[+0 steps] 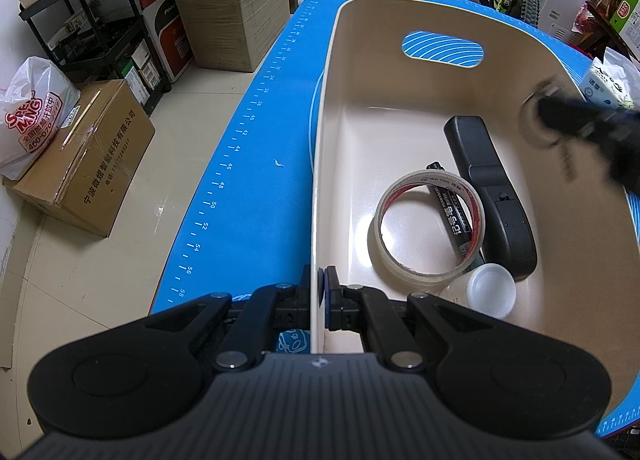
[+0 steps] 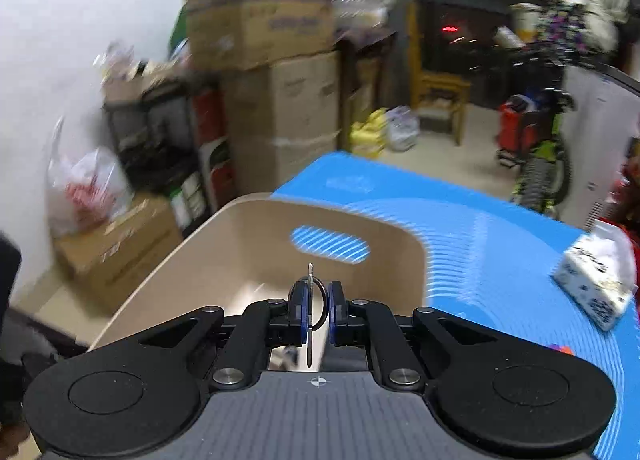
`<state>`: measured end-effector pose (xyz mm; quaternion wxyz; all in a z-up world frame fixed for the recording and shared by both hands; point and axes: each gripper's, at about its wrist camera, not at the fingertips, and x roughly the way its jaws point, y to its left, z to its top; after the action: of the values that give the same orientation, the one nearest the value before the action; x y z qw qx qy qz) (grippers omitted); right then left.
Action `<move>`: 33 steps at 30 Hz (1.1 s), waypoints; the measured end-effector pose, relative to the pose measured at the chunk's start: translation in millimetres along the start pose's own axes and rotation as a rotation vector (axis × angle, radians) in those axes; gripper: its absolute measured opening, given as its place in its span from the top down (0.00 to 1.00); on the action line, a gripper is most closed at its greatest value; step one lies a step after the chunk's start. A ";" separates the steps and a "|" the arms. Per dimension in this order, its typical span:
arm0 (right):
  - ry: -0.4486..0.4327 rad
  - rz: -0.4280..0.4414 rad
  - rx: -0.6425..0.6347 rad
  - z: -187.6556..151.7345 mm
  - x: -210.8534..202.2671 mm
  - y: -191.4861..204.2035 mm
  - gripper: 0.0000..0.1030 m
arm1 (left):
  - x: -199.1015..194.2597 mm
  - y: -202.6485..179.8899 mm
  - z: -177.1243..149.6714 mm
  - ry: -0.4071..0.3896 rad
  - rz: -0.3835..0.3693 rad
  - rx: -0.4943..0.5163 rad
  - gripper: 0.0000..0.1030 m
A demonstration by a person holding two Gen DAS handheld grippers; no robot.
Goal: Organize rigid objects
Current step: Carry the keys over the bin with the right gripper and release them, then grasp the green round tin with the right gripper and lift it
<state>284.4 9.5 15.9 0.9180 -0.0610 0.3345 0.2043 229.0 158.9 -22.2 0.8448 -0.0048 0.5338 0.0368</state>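
Left gripper (image 1: 319, 292) is clamped on the near wall of the beige bin (image 1: 332, 107), one pad outside, one inside, so we're pinning the bin on the blue mat (image 1: 240, 147). Right gripper (image 2: 318, 310) carries a key on a ring (image 2: 311, 300), pinched between the pads; jaws nearly closed on it, blade edge-on to the camera, long axis vertical, tip up and tail hanging below the pads. In the left view the right gripper (image 1: 538, 117) is a motion-blurred dark shape coming in over the bin's right rim, ring and key smeared, so exact height above the floor can't be called. Already in the bin: tape roll (image 1: 430, 225), black marker (image 1: 454, 207) lying through the roll, black remote (image 1: 490, 195) along the right side, white cap (image 1: 491, 291) at the near end. Key relation: open bin floor lies ahead and below the right gripper, toward the far handle slot (image 2: 329, 244); right hand is the one over it, left is busy anchoring. We judge the next move is lower and release over the bare far half. Risk: ring snagging a pad on release. Tissue pack (image 2: 596, 280) sits well apart on the mat.
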 end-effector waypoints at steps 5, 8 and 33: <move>0.161 0.015 -0.058 -3.5 28.9 21.2 0.80 | -0.1 -0.2 0.0 0.000 0.001 0.000 0.95; 0.258 0.006 -0.059 -8.3 44.8 24.9 0.80 | 0.0 -0.1 0.0 0.000 0.000 0.000 0.95; 0.006 -0.169 0.263 -22.2 -31.6 -96.2 0.26 | 0.3 -0.7 0.1 0.000 0.000 0.000 0.95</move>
<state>289.4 -94.0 16.6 0.9310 0.0312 0.3547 0.0807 229.3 158.2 -22.4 0.8449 -0.0049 0.5336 0.0369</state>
